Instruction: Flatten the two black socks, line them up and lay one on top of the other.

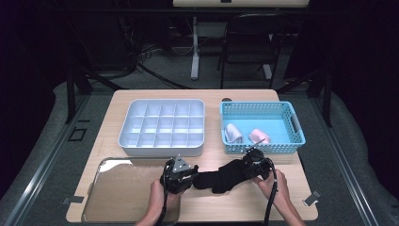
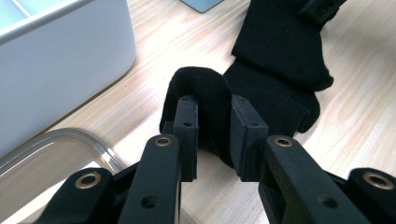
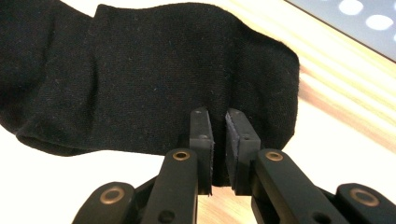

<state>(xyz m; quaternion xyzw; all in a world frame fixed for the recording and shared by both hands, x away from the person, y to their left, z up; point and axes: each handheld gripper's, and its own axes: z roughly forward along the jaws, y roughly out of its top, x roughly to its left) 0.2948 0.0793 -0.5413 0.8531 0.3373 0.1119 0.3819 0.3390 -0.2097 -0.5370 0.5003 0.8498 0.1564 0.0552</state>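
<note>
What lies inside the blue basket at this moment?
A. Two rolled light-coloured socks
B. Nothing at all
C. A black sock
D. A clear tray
A: the high view shows two rolled socks, one whitish and one pinkish, lying in the blue basket, while the black sock is on the table.

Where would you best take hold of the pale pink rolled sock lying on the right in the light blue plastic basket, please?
Grip the pale pink rolled sock across its middle, coming straight down from above: the light blue plastic basket walls block side approaches, and the other roll lies apart, leaving jaw room.
</note>
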